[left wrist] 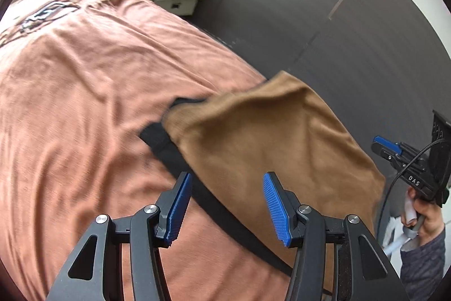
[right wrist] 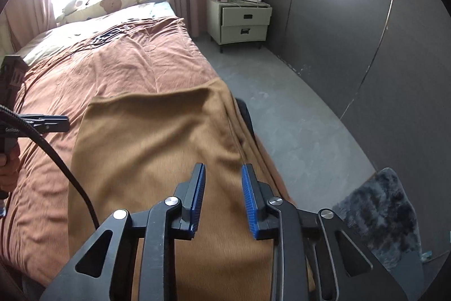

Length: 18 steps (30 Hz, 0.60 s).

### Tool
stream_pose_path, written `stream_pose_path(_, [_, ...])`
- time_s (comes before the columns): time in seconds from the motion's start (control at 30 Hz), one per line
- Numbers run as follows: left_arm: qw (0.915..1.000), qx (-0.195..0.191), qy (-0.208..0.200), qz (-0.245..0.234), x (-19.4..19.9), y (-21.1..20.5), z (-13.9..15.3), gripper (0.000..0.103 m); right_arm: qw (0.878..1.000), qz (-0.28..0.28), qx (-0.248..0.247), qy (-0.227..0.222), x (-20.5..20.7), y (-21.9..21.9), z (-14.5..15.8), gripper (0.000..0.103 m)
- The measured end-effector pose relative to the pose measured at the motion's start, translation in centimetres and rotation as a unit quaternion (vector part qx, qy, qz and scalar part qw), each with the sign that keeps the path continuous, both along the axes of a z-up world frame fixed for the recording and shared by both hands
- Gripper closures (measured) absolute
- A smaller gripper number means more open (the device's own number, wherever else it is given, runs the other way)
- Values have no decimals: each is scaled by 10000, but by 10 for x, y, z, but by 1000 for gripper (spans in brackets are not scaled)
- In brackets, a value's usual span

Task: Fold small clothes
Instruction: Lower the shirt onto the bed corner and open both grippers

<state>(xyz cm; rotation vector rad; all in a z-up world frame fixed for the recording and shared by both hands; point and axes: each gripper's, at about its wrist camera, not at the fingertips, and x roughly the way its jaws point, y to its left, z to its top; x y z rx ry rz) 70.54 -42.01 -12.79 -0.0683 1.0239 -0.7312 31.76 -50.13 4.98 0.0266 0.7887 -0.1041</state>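
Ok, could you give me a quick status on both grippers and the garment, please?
Left gripper open, empty. Right gripper open, empty. Brown garment lying on bedspread, black waistband at its edge. Nothing in the way.

Your left tongs point(left wrist: 227, 202) hover spread above the brown garment point(left wrist: 270, 137) with its black waistband point(left wrist: 169, 151), lying on the bed point(left wrist: 84, 81).

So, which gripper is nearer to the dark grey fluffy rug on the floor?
Right. The right gripper is over the brown garment beside the rug; the left gripper is farther over the bed.
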Motion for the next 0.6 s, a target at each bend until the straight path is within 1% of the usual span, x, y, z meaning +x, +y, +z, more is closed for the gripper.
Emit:
stream_pose_path(0.07, [9999, 93, -13, -112, -8, -9, -4, 49, 10000, 0, 52, 12, -15, -8, -7, 80])
stream_pose_path(0.13, [9997, 162, 31, -178, -15, -15, -8, 49, 9998, -43, 205, 28, -25, -17, -13, 80])
stream_pose_path(0.23, [9993, 278, 97, -220, -24, -24, -16, 49, 9996, -124, 249, 29, -28, -25, -22, 80])
stream_pose_path(0.27, [9991, 318, 123, -243, -26, -26, -19, 49, 9994, -203, 275, 54, -25, -27, -27, 81])
stream_pose_path(0.33, [9987, 419, 156, -246, -31, -29, -23, 49, 9979, -447, 446, 118, -23, -36, -34, 93])
stream_pose_path(0.43, [9982, 526, 214, -204, -35, -32, -29, 49, 9942, -833, 661, 173, -18, -52, -44, 103])
stream_pose_path(0.47, [9980, 569, 226, -170, -37, -33, -30, 49, 9934, -912, 673, 188, -15, -56, -46, 103])
stream_pose_path(0.5, [9979, 585, 239, -146, -38, -33, -31, 49, 9935, -953, 586, 205, -12, -57, -47, 103])
stream_pose_path(0.53, [9979, 584, 265, -128, -39, -33, -31, 49, 9937, -989, 480, 228, -9, -56, -45, 103])
stream_pose_path(0.6, [9978, 558, 346, -103, -44, -33, -32, 49, 9922, -1122, 473, 261, -8, -58, -37, 103])
